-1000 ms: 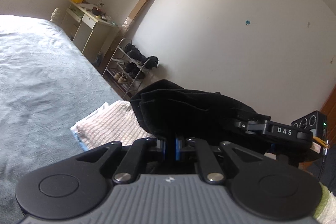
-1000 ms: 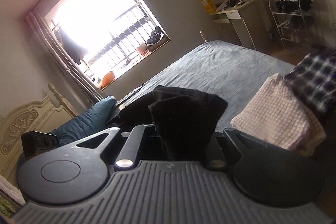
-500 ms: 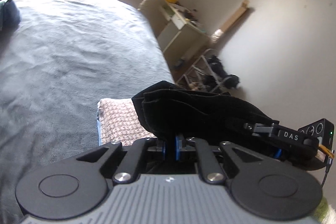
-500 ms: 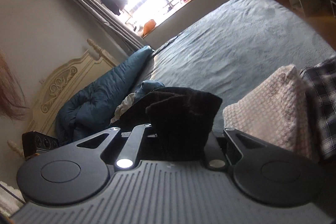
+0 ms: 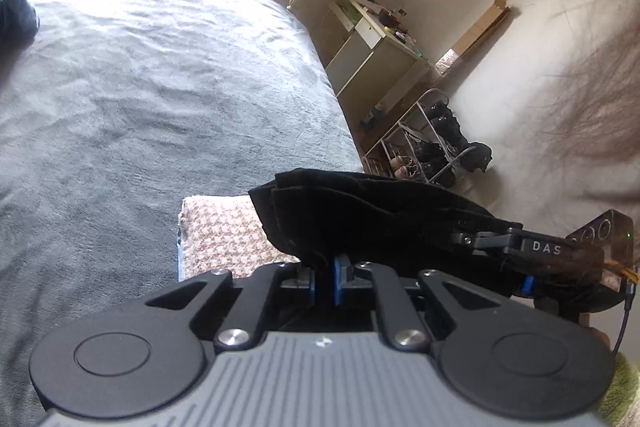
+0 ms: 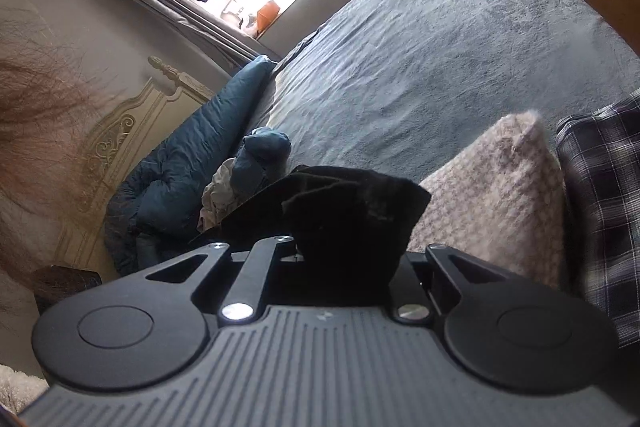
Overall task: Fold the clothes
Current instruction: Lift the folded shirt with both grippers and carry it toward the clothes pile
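Grey bed [image 5: 168, 75] fills the room, wide and mostly bare, with a window bright behind it. Both tools are clenched on the same black garment: the left tool [image 5: 325, 277] pinches one bunched end, the right tool [image 6: 352, 259] the other, and the black garment [image 5: 360, 215] hangs doubled between them, off the bed, near its close edge. It looks folded over in layers already, so the folding of this piece seems well along. Right beside it at that edge sits a folded pink knit [image 6: 492, 195], and a folded plaid shirt [image 6: 600, 195] touches it on the far side. Two pieces stacked up, then. What's left, I'd judge: set this black one down by them. A crumpled heap [image 6: 236, 187] by the blue quilt [image 6: 192, 163] may still wait.
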Available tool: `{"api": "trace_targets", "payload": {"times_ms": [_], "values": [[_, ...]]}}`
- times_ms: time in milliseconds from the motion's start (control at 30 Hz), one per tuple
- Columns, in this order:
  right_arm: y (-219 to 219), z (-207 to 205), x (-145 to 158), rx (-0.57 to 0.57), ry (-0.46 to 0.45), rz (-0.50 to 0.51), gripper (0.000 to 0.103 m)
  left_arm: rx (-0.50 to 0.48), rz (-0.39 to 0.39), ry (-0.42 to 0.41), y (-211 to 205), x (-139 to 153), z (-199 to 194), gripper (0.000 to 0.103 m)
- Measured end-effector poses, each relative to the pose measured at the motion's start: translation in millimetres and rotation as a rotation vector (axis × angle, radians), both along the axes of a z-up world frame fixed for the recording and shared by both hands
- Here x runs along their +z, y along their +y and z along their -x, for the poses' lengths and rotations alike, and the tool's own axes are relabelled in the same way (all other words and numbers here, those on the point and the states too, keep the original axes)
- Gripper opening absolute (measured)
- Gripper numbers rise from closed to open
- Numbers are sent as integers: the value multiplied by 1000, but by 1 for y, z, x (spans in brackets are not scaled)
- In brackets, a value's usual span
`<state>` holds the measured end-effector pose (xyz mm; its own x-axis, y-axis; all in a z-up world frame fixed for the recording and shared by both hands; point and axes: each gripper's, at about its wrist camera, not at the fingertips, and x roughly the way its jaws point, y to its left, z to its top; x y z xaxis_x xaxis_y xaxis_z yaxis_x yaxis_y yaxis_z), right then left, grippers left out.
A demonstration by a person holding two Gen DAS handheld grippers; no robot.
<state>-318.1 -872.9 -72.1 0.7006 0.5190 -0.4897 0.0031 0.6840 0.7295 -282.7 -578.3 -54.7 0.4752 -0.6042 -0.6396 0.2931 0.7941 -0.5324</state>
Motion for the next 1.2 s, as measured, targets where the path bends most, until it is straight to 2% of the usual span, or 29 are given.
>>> {"api": "trace_targets", "payload": {"times_ms": [267,467,667,867,1000,1033,1100,1200], "values": [[-3,-52,-9,23,72,47,10,-10,43,73,1,-33,-49,9],[-2,-84,-27,24,134,61,10,-5,40,140,0,-62,-80,9],[-8,-114,-45,44,167,45,10,8,11,151,-7,-79,-105,9],[-19,-143,-80,99,248,35,10,30,-44,224,-22,-113,-127,9],[-25,-156,-97,118,302,44,11,11,-61,266,-31,-134,-143,11],[-26,-159,-102,119,322,49,13,4,-65,284,-32,-140,-147,12],[-29,-163,-110,120,360,59,13,2,-78,319,-34,-151,-154,27],[-37,-166,-117,108,380,42,24,22,-67,348,-28,-159,-162,36]]}}
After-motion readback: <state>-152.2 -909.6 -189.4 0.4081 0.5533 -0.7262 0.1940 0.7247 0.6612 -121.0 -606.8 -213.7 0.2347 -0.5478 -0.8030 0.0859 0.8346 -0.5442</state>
